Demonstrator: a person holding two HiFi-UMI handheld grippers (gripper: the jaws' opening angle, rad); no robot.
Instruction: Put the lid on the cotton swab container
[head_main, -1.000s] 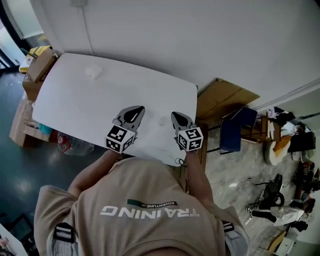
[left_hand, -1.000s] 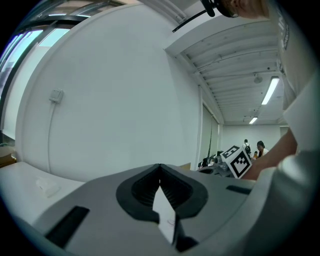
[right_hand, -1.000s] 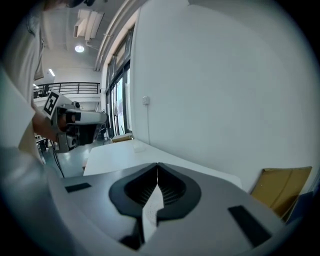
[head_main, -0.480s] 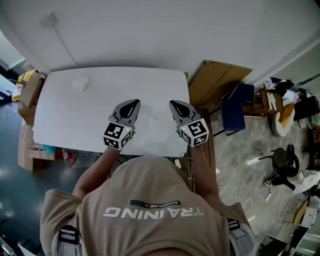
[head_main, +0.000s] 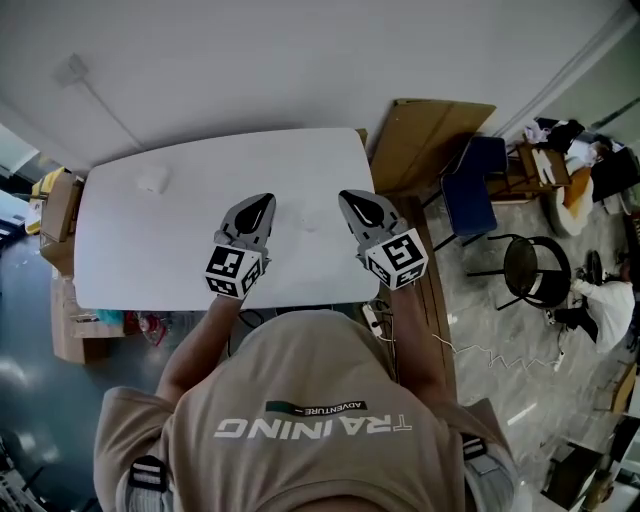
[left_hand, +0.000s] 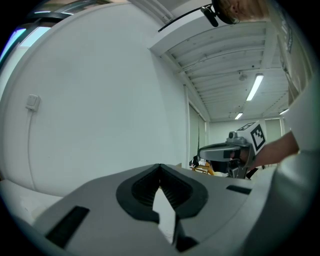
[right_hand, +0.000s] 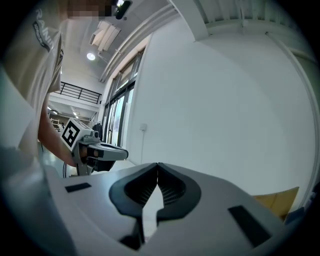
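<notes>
White table (head_main: 130, 250), head view: we count two faint pale things, lid and container indistinguishable. A central item (head_main: 310, 219) lies just ahead, between the left gripper (head_main: 262, 205) and right gripper (head_main: 352, 200); a far-left item (head_main: 153, 182) lies well apart. Left gripper view: jaws closed, empty. Right gripper view: jaws closed, empty.
</notes>
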